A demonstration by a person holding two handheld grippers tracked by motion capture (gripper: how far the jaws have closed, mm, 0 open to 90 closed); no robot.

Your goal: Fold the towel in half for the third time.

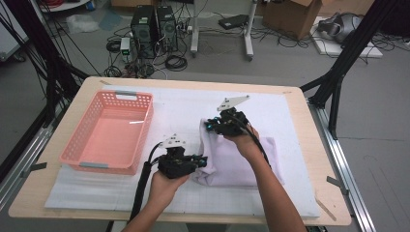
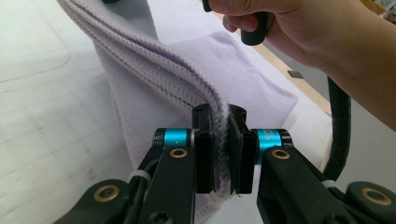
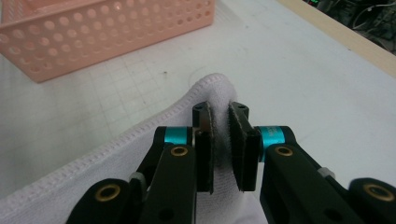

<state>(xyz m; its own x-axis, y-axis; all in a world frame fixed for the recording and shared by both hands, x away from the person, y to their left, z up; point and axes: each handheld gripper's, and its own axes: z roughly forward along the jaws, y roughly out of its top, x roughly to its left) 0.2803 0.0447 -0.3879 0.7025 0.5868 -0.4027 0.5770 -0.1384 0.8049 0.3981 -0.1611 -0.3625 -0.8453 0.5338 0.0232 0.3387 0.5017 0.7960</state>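
A pale lilac towel [image 1: 232, 162] lies folded on the white mat, its left edge lifted. My left gripper [image 1: 202, 160] is shut on the near corner of that edge; in the left gripper view the hemmed layers of the towel [image 2: 154, 70] pass between the pads [image 2: 204, 154] of my left gripper [image 2: 221, 151]. My right gripper [image 1: 209, 125] is shut on the far corner. Seen along its jaws, the right gripper [image 3: 220, 144] pinches the towel [image 3: 210, 91], whose stitched hem runs down to the left. The person's right hand [image 2: 303, 28] shows in the left gripper view.
A pink plastic basket [image 1: 109, 130] with nothing in it stands on the left of the mat, a short gap from the towel; its perforated wall [image 3: 107, 35] shows in the right gripper view. The white gridded mat [image 1: 285, 116] covers most of the wooden table [image 1: 314, 145].
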